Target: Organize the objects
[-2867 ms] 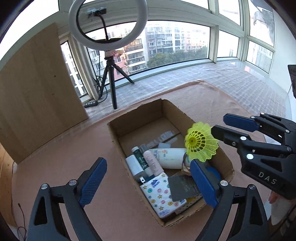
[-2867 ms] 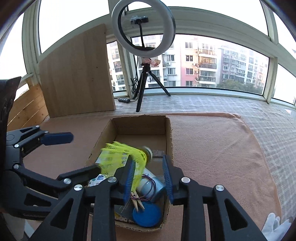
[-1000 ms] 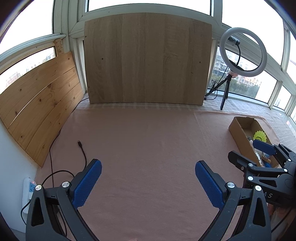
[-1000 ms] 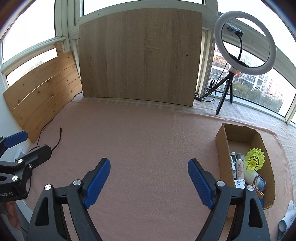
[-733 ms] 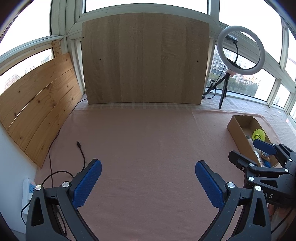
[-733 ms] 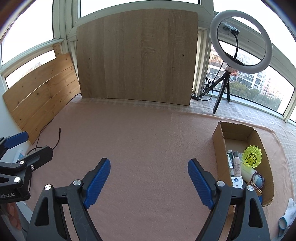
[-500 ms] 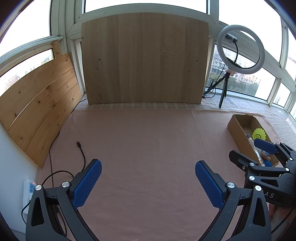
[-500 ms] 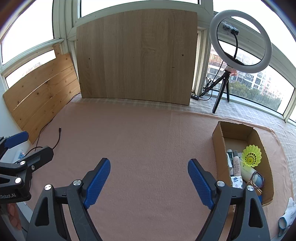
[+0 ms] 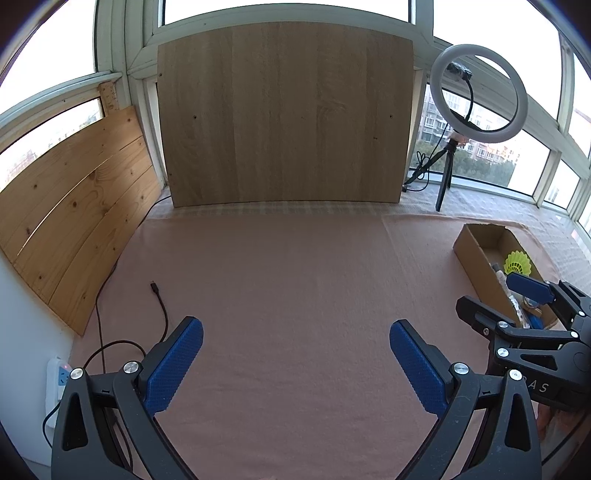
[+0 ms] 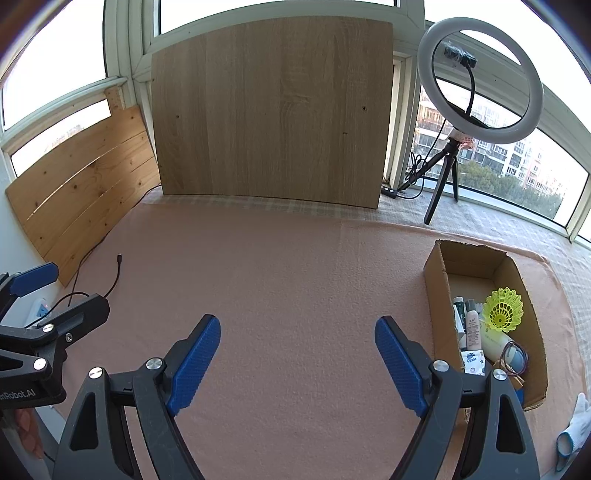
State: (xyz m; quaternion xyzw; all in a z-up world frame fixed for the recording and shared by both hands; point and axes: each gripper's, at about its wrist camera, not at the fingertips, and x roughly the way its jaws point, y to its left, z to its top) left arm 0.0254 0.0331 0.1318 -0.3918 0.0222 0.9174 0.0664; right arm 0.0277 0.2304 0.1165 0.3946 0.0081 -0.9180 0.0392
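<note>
Looks basically done: the yellow shuttlecock (image 10: 503,309) and bottles (image 10: 471,326) sit in the cardboard box (image 10: 437,280) at right, nothing loose on the pink mat (image 10: 295,280). Left gripper (image 9: 295,354) and right gripper (image 10: 297,352): 2 sets of jaws wide apart, empty.

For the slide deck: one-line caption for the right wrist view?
Open right tongs hover over pink cloth; yellow shuttlecock sits in the cardboard box.

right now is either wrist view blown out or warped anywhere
Left wrist view: upper window panes are blown out white, and the tall wooden board bows from fisheye. Right wrist view: same white glare up top, the white ring light is backlit, and the brown cardboard box stays sharp.
</note>
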